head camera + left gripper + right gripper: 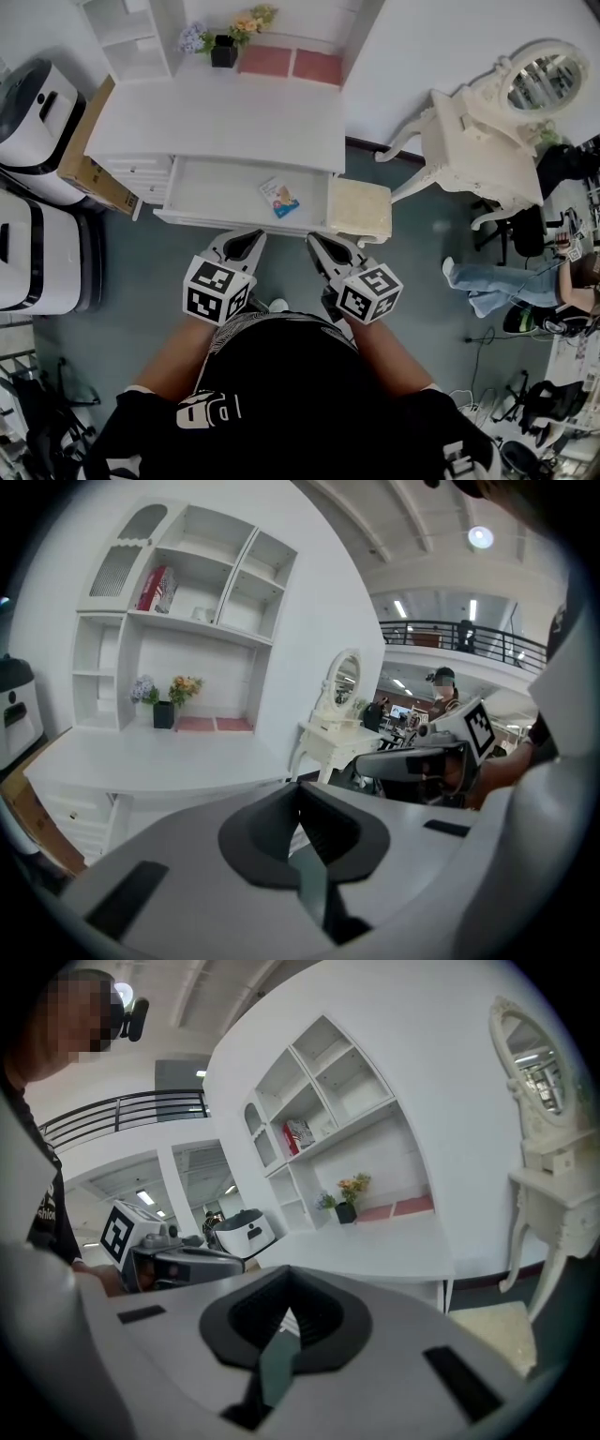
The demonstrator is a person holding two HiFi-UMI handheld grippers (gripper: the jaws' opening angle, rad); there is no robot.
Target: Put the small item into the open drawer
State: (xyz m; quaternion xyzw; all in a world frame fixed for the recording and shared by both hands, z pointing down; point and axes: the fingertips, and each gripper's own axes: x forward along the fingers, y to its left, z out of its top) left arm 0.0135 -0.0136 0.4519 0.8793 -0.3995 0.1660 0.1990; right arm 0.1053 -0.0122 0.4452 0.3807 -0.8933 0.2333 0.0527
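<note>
A white desk (225,117) has its wide drawer (211,186) pulled open toward me. Inside the drawer, right of its middle, lies a small flat colourful packet (279,198). My left gripper (255,235) hovers just in front of the drawer's front edge, its jaws together and nothing between them. My right gripper (315,240) hangs beside it, also shut and empty, near the drawer's right corner. In the left gripper view the jaws (301,787) meet in front of the desk top (141,757). The right gripper view shows its tips (287,1271) closed, with the left gripper (173,1258) alongside.
A cream cushioned stool (360,208) stands against the drawer's right end. A white vanity with an oval mirror (487,141) is at the right, where a person's legs (497,281) stretch out. White machines (37,253) and a cardboard box (89,159) stand left. A flower pot (223,49) sits on the desk.
</note>
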